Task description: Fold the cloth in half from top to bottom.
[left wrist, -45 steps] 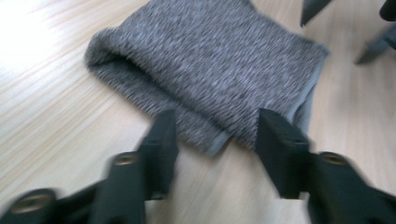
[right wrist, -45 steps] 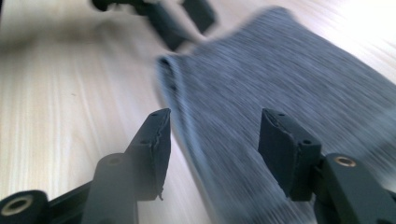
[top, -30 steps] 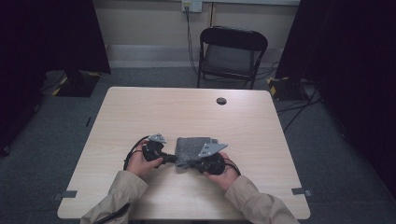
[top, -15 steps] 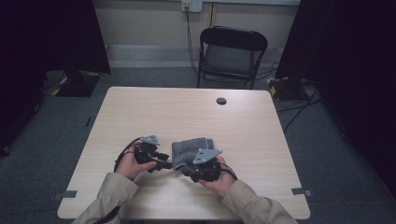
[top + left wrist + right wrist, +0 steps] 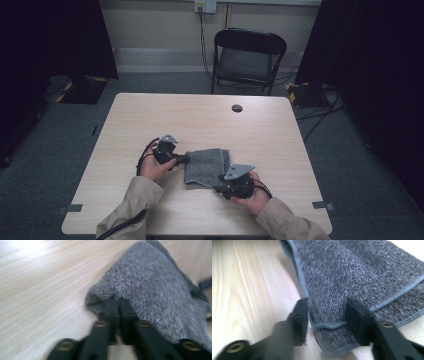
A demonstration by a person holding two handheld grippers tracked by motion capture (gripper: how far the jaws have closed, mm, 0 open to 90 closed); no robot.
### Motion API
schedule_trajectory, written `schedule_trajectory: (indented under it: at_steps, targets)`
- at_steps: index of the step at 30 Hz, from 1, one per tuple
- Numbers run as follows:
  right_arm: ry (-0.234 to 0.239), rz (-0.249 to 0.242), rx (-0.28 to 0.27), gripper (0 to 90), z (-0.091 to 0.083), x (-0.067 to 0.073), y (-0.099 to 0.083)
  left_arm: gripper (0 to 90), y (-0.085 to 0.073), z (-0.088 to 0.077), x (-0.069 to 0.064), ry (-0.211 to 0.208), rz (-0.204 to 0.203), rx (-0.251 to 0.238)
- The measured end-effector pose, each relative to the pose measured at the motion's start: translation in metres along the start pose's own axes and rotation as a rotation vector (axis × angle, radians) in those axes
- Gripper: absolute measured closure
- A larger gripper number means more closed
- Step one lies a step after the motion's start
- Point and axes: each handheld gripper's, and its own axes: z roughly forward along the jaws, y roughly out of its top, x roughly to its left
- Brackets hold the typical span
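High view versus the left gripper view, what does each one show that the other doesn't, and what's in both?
High view alone: the whole table, the black folding chair behind it, a dark round disc near the table's far edge, both of the person's hands, and the right gripper at the grey towel's near corner.

Left gripper view alone: the left gripper up close, its jaws shut on a bunched edge of the towel, and the fuzzy weave.

Both: the grey towel on the pale wood tabletop, with the left gripper at its edge.
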Motion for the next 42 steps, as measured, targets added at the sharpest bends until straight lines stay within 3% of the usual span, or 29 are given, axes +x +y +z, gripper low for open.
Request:
schedule_trajectory:
  at_steps: [2, 3, 4, 6, 8, 10, 12, 14, 16, 18, 19, 25, 29, 32, 39, 42]
  targets:
    - [0.005, 0.011, 0.001, 61.0, -0.001, -0.002, -0.001, 89.7, 0.004, -0.004, 0.008, 0.021, -0.042, -0.058]
    - [0.007, 0.016, -0.005, 62.1, -0.001, -0.002, -0.002, 89.7, 0.006, -0.004, 0.012, 0.02, -0.046, -0.055]
    - [0.009, 0.02, -0.007, 62.4, -0.001, -0.003, -0.003, 89.6, 0.006, -0.001, 0.012, 0.018, -0.031, -0.035]
    - [0.012, 0.032, -0.016, 60.3, -0.001, -0.004, -0.004, 89.4, 0.007, 0.002, 0.007, 0.042, 0.045, 0.016]
    - [0.017, 0.04, -0.024, 51.5, -0.003, -0.005, -0.004, 85.5, 0.007, -0.001, 0.005, 0.031, 0.057, -0.026]
    - [0.013, 0.07, -0.057, 39.0, -0.01, -0.007, -0.002, 58.1, 0.005, -0.007, 0.003, 0.013, 0.086, -0.055]
    - [0.003, 0.09, -0.092, 28.3, -0.02, -0.01, 0.001, 41.4, 0.0, -0.021, -0.003, -0.026, 0.153, -0.071]
    - [-0.022, 0.106, -0.128, 20.5, -0.034, -0.013, 0.003, 31.5, -0.006, -0.032, -0.006, -0.04, 0.184, -0.067]
    - [-0.031, 0.122, -0.145, 13.1, -0.044, -0.018, 0.0, 24.2, -0.012, -0.044, -0.009, -0.044, 0.186, -0.06]
    - [-0.04, 0.137, -0.149, 14.9, -0.05, -0.023, -0.005, 20.2, -0.017, -0.055, -0.01, -0.049, 0.198, -0.058]
    - [-0.044, 0.15, -0.144, 14.9, -0.053, -0.025, -0.007, 18.4, -0.02, -0.06, -0.01, -0.032, 0.19, -0.047]
    - [-0.058, 0.154, -0.129, 14.9, -0.064, -0.029, -0.018, 17.8, -0.032, -0.077, -0.01, -0.003, 0.178, -0.032]
    - [-0.04, 0.181, -0.134, 15.0, -0.072, -0.032, -0.024, 17.5, -0.04, -0.087, -0.012, 0.007, 0.208, -0.049]
    - [-0.053, 0.192, -0.132, 15.0, -0.082, -0.037, -0.031, 16.7, -0.046, -0.095, -0.012, 0.001, 0.22, -0.048]
    - [-0.097, 0.238, -0.112, 15.0, -0.096, -0.05, -0.05, 16.1, -0.065, -0.105, -0.006, 0.028, 0.219, 0.01]
    - [-0.11, 0.261, -0.105, 15.0, -0.097, -0.054, -0.057, 16.1, -0.067, -0.104, -0.008, 0.026, 0.22, 0.012]
